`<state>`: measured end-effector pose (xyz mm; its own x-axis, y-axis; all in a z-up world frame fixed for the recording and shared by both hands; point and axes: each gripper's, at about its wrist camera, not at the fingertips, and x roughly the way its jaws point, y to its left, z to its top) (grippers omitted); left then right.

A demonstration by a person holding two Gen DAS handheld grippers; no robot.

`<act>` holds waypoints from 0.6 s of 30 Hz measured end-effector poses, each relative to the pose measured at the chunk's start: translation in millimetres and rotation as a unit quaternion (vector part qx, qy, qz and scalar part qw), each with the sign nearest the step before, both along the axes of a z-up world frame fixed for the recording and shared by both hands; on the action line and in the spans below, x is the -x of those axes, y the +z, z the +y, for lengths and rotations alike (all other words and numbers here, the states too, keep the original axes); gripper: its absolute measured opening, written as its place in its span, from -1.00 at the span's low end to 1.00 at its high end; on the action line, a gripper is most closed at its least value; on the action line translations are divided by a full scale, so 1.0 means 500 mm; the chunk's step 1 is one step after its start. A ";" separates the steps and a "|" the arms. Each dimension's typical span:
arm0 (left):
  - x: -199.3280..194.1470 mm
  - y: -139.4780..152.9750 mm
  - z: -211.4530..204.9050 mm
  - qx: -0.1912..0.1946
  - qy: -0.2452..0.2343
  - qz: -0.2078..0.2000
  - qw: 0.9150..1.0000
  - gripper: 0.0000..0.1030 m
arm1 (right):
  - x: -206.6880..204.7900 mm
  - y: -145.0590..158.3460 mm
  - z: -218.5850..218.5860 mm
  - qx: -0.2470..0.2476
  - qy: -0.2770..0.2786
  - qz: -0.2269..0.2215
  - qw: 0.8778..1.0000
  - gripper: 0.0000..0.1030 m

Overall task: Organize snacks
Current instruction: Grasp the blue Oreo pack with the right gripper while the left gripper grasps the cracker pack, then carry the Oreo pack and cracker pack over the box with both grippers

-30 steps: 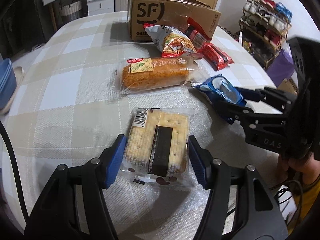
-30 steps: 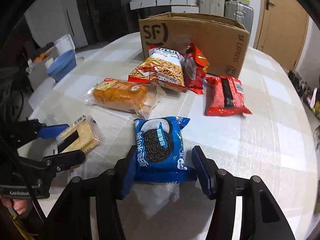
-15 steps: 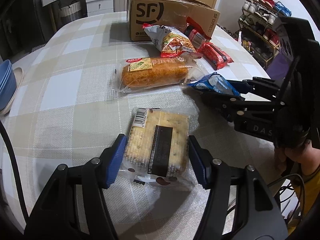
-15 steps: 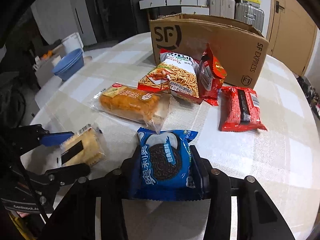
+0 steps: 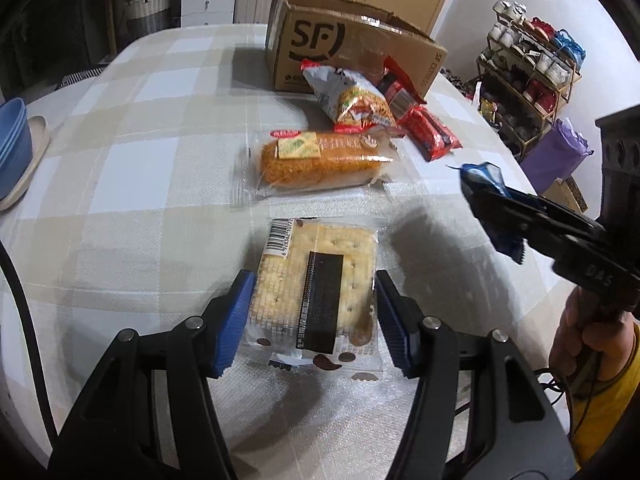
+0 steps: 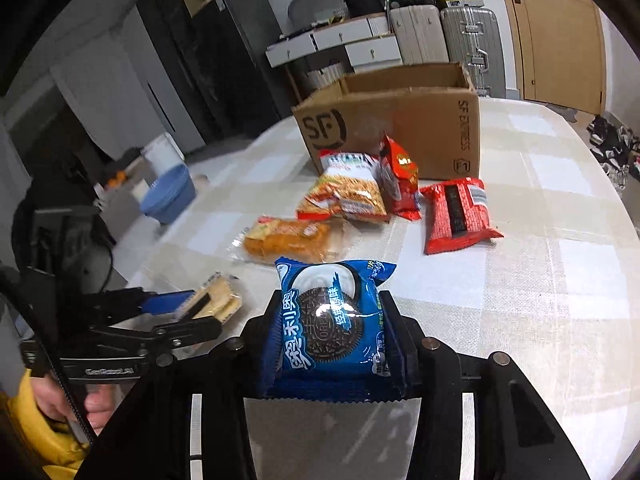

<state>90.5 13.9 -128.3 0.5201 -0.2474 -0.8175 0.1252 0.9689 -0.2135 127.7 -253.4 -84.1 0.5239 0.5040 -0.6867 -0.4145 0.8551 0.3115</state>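
Two handheld grippers work over a table (image 5: pixel 132 184) covered in a beige and white checked cloth, each held by a person's hand. At the far side of the table stands an open cardboard box (image 6: pixel 404 120) printed with "SF"; from both views its inside cannot be seen, so what it holds cannot be told.

The right gripper (image 6: pixel 332 336) is clamped on a blue cookie packet (image 6: pixel 330 324), with both fingers pressed against the packet's sides. The packet is raised clear of the tablecloth and sits squarely between the fingers, its top edge sticking out beyond the fingertips.

The left gripper (image 5: pixel 314 312) has its blue-padded fingers partly spread on either side of a clear-wrapped cracker pack (image 5: pixel 316 284) that lies flat on the cloth. The left pad looks to be against the wrapper's edge; a narrow gap shows at the right pad, so it is not gripping.

Beyond the left gripper's fingertips lies an orange cake roll in clear wrap (image 5: pixel 320 160). Further on, just in front of the box, a bag of noodle snacks (image 5: pixel 352 100) leans beside a small red packet (image 6: pixel 400 176), and a flat red packet (image 6: pixel 460 216) lies to their right. Off to the left of the fingers, blue bowls (image 5: pixel 14 140) are stacked at the table's edge.
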 end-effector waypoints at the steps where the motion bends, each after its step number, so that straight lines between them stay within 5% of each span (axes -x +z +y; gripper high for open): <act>1: 0.002 0.007 0.000 0.003 -0.001 -0.002 1.000 0.10 | 0.003 0.008 -0.001 -0.004 0.000 -0.002 1.000 -0.14; 10: 0.019 0.095 -0.007 0.016 -0.016 -0.040 0.999 0.10 | 0.035 0.087 -0.027 -0.057 -0.003 -0.030 0.998 -0.14; 18: 0.025 0.147 -0.031 0.011 -0.034 -0.065 0.997 0.11 | 0.033 0.098 -0.037 -0.070 -0.007 -0.029 0.997 -0.14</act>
